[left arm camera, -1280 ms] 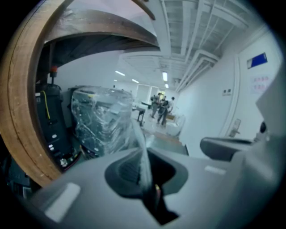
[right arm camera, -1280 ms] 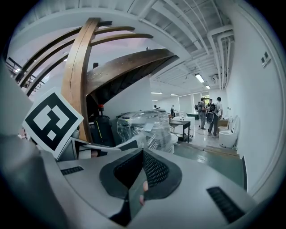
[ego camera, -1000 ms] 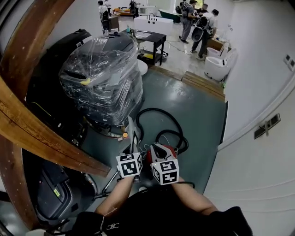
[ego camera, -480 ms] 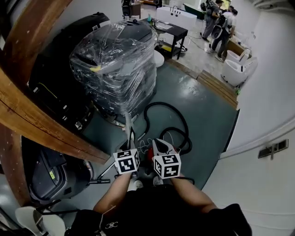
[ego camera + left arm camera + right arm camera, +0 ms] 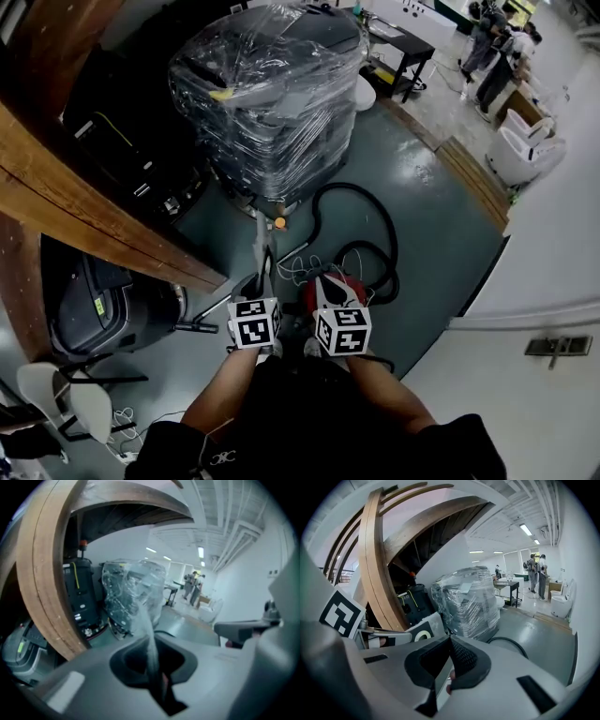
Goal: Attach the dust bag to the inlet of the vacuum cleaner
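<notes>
A glossy grey-green floor point(image 5: 431, 216) carries a rounded red vacuum cleaner point(image 5: 356, 283), just beyond both claws. The left claw point(image 5: 151, 666) is clamped on the thin, pale dust bag point(image 5: 262, 246), which stands edge-on near the cleaner. The right claw point(image 5: 440, 667) is closed alongside.

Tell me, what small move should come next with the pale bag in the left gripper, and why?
Probably lower the dust bag toward the red vacuum cleaner. The left gripper is clamped on the bag's thin edge, while the vacuum lies on the floor just ahead of it, so bag and vacuum look apart.
</notes>
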`<state>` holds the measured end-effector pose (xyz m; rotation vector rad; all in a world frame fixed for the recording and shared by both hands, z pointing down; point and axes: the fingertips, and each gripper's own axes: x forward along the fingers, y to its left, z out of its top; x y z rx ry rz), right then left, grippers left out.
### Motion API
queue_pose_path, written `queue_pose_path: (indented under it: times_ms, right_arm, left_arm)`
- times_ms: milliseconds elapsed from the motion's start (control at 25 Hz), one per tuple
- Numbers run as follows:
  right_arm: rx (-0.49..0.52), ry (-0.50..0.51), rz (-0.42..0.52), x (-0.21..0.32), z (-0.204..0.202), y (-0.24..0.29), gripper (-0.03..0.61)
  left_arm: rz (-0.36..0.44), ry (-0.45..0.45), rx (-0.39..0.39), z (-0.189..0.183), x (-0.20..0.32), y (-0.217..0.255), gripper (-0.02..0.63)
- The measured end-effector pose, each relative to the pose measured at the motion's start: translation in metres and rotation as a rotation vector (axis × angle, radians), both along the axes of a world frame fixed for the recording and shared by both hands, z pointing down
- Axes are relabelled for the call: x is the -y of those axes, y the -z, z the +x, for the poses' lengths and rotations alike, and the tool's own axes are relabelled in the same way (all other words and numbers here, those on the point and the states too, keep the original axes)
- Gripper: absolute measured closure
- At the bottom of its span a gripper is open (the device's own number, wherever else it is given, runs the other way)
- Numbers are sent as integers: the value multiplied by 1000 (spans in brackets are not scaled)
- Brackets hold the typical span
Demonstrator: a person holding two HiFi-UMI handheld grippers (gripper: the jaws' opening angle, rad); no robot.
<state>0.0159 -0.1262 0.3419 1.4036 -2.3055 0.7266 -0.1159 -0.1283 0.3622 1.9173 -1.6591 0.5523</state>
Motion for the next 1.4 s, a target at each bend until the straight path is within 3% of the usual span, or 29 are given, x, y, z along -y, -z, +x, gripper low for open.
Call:
queue_pose_path:
  times_ms: [240, 480, 960, 1400]
  right_arm:
    - [-16, 13, -88, -4, 1, -46, 580]
    - [-38, 5, -178, -15, 2, -98, 580]
    - [-137, 24, -299, -36, -9, -241, 580]
    - [-187, -158, -401, -34, 48, -366, 580]
  left_arm:
    - [-65, 38, 20, -20, -14, -48, 592]
    - [-120, 14, 81, -32, -27, -104, 592]
    - [-264, 5, 72, -49, -38, -271, 592]
    - [-365, -63, 24, -15, -60, -420, 592]
